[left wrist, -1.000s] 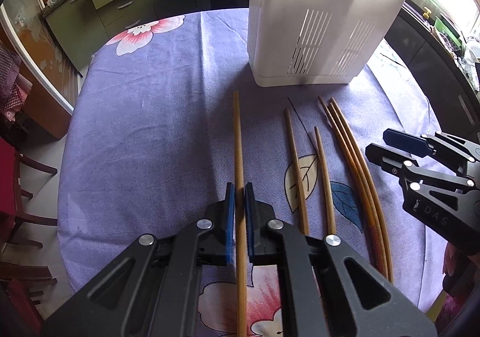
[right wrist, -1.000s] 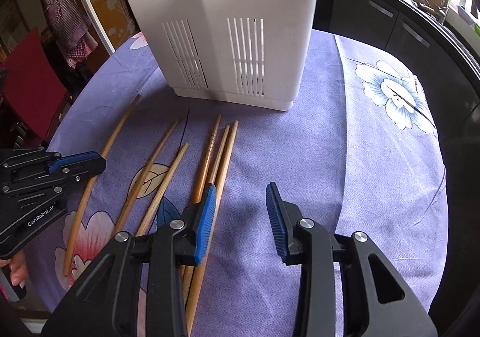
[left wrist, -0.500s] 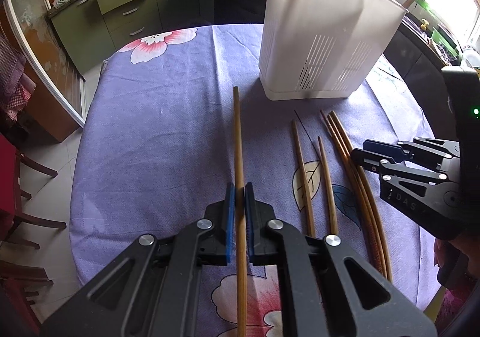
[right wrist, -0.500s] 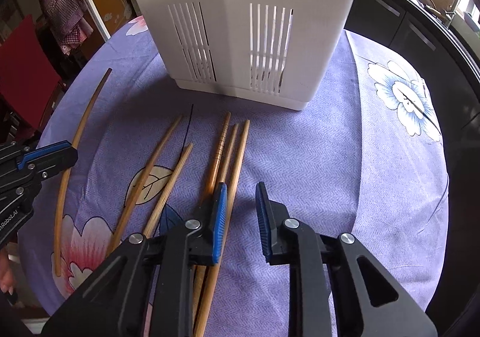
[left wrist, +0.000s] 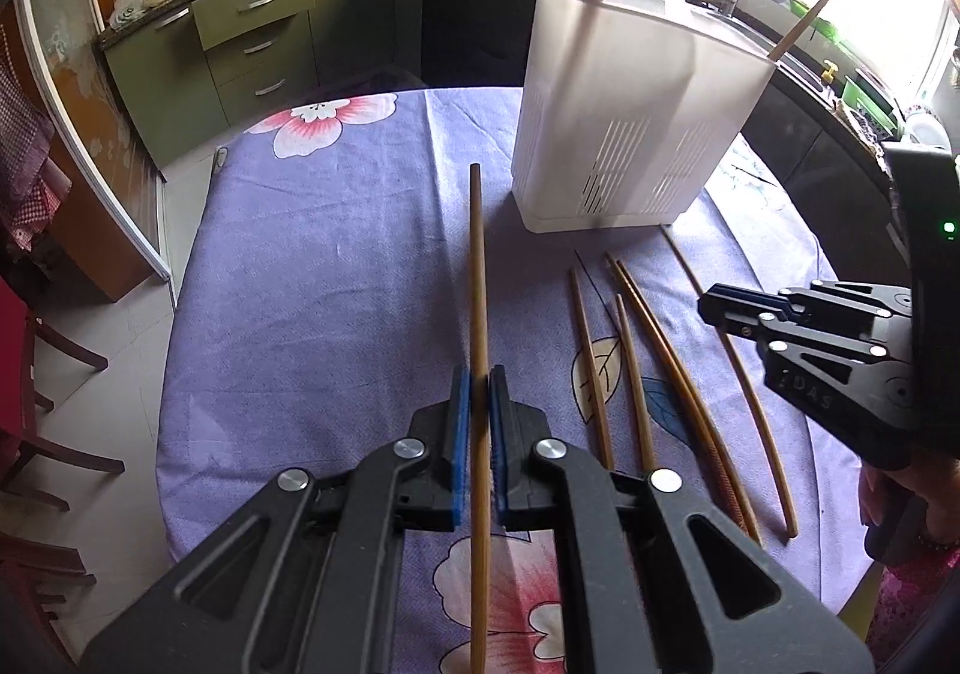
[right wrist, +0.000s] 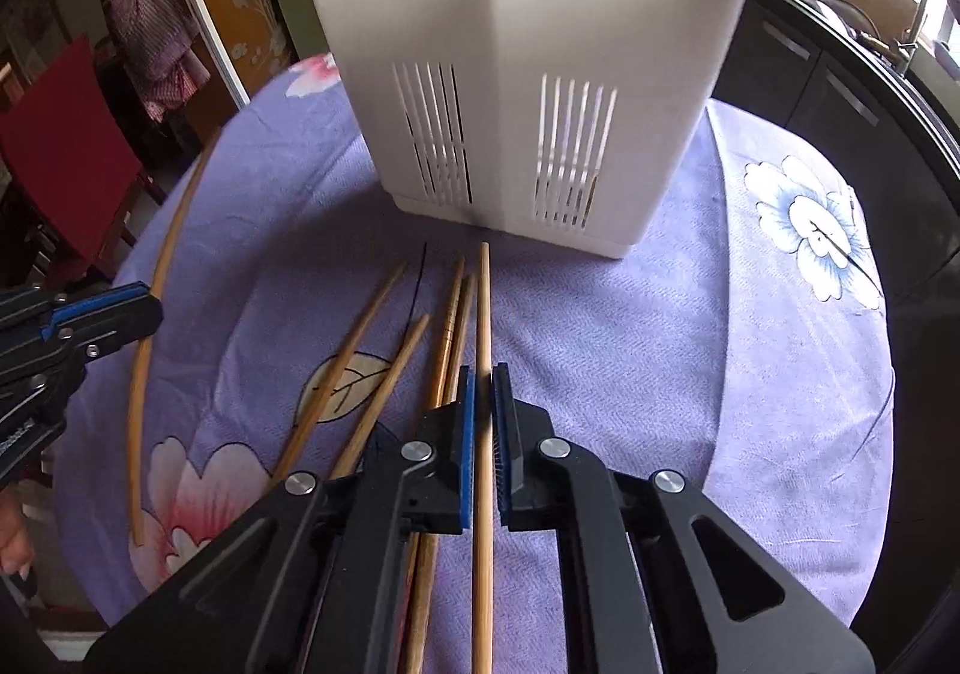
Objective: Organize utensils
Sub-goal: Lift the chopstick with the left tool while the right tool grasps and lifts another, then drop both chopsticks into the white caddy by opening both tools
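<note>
Left gripper (left wrist: 477,398) clenched on one chopstick (left wrist: 477,284). Right gripper (right wrist: 483,404) just closed on another (right wrist: 483,326). Four loose chopsticks (right wrist: 354,350) on cloth lower centre. One white holder (right wrist: 528,74) upper centre.

holder (right wrist: 528,44) top blurred, cut off in right wrist view — both held chopsticks' (left wrist: 478,278) near ends run off btm edge.
</note>
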Tool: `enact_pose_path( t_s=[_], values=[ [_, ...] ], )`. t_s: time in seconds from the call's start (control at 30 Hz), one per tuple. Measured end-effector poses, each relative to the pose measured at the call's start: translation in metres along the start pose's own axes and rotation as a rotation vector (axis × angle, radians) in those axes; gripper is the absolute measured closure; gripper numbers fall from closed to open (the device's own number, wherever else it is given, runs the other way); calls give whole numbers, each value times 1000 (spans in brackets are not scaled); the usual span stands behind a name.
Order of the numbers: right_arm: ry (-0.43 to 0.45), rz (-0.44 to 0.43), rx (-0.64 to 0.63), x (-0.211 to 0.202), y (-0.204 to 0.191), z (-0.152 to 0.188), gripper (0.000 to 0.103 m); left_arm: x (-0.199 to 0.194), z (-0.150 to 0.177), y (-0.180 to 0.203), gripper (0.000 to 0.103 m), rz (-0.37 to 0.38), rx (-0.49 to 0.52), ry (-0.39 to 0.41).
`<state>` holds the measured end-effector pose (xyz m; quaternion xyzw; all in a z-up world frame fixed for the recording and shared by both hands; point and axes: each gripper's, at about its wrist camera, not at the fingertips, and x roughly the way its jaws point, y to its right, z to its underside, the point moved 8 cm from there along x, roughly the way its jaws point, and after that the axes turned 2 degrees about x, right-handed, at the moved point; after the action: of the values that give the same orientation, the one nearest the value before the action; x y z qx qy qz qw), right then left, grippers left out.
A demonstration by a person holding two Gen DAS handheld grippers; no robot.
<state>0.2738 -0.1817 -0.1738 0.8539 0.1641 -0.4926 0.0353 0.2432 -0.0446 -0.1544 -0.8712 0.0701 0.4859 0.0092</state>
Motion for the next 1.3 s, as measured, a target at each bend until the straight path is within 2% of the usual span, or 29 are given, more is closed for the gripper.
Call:
enact_pose_path(
  t_s=[0.27, 0.6, 0.9, 1.13, 1.3],
  values=[
    [228, -52, 16, -107, 7, -7, 97, -55, -15, 14, 97, 42, 26, 121],
    [354, -71, 11, -177, 10, -26, 97, -103, -43, 40, 97, 74, 70, 223],
    [448, -82, 10, -235, 6, -75, 97, -137, -95, 57, 97, 107, 74, 300],
    [578, -68, 14, -298, 7, -127, 97, -176, -144, 76, 97, 125, 96, 403],
    [649, -48, 46, -316, 18, -167, 97, -190, -185, 86, 97, 103, 104, 489]
  ],
)
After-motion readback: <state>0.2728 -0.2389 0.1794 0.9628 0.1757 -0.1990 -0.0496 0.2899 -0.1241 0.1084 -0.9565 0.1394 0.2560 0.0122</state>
